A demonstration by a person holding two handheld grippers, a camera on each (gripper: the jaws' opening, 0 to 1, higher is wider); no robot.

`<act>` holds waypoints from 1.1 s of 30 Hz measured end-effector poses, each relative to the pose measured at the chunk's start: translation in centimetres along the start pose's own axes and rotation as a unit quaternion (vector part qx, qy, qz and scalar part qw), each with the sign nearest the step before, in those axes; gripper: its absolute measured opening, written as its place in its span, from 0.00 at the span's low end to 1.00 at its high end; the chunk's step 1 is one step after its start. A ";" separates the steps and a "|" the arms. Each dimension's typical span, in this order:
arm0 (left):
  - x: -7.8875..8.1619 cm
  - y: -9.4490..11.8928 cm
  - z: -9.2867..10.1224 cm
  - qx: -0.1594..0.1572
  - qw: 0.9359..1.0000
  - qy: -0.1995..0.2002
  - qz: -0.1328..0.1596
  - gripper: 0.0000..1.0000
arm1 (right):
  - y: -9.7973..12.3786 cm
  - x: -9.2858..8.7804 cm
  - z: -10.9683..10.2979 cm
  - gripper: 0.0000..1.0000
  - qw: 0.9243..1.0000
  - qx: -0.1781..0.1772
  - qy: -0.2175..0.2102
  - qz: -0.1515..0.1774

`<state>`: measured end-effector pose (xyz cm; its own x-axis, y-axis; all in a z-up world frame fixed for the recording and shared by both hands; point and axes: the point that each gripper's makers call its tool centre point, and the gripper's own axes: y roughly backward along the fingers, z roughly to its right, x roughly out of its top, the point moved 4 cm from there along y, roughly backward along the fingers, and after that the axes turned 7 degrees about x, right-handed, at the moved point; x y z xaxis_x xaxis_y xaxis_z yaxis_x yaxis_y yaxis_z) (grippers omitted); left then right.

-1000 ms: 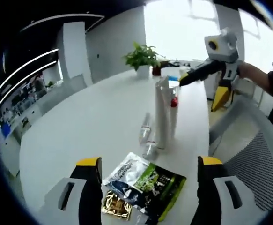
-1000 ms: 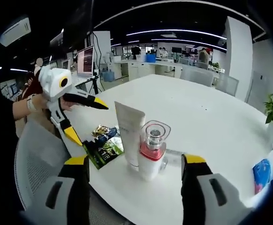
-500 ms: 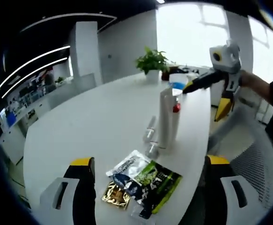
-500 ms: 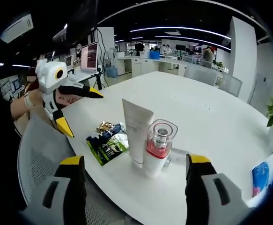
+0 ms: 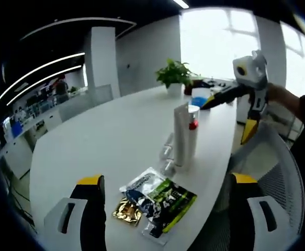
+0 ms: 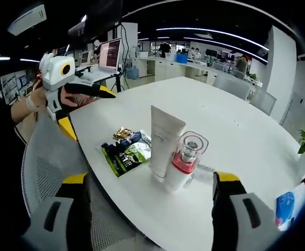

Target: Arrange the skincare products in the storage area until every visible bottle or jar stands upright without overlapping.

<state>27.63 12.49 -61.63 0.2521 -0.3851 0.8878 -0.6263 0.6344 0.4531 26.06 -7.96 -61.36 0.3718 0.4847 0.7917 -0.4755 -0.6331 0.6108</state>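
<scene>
The white surface (image 6: pixel 236 130) has dropped farther from both tongs over the last second: each view now takes in more of it and the things on it look smaller, so both hands have drawn back. The products themselves sit as they did.

Ahead of the right tongs (image 6: pixel 151 193), between its wide, empty jaws, the white tube (image 6: pixel 165 141) stands upright with the pump bottle with the red collar and clear cap (image 6: pixel 186 162) touching its far-right side, also upright. Beyond the left tongs (image 5: pixel 165 188), likewise wide and empty, a clear bottle (image 5: pixel 167 151) lies on its side at the tube's foot, and the flat sachets (image 5: pixel 155 201) lie nearer, overlapping one another.

My reading: the pull-back suggests a pause, yet the lying bottle means the task isn't finished.
</scene>
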 end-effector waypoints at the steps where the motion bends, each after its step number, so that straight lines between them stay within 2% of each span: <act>1: 0.0 0.1 0.0 0.001 1.000 0.000 0.000 0.97 | 0.1 -0.1 0.0 0.99 1.000 0.000 -0.001 -0.001; 6: -0.2 0.4 -0.2 0.010 1.000 0.008 0.001 0.97 | 0.8 -0.3 0.1 1.00 1.000 -0.005 0.007 -0.004; 10: -0.7 0.5 -1.0 0.036 0.999 0.014 -0.008 0.97 | 1.1 -0.5 0.2 1.00 1.000 -0.006 0.010 -0.015; 17: 0.1 0.8 -1.0 0.039 0.999 0.027 0.012 0.97 | 1.0 -0.7 1.0 1.00 0.999 -0.003 0.018 -0.027; 21: 0.0 0.8 -1.6 0.052 0.998 0.039 0.001 0.97 | 0.8 -0.7 1.5 1.00 0.999 0.000 0.023 -0.027; 31: -0.7 0.5 -1.7 0.043 0.998 0.041 -0.014 0.97 | 0.2 -1.3 3.4 1.00 0.999 0.002 0.029 -0.045; 33: -0.4 0.5 -1.5 0.036 0.998 0.057 -0.003 0.97 | 0.0 -1.7 3.9 1.00 0.998 0.005 0.026 -0.050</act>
<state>28.33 13.95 -61.68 0.3359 -0.3066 0.8906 -0.6752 0.5809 0.4546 28.56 -11.10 -62.70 0.3757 0.5765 0.7256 -0.4291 -0.5857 0.6876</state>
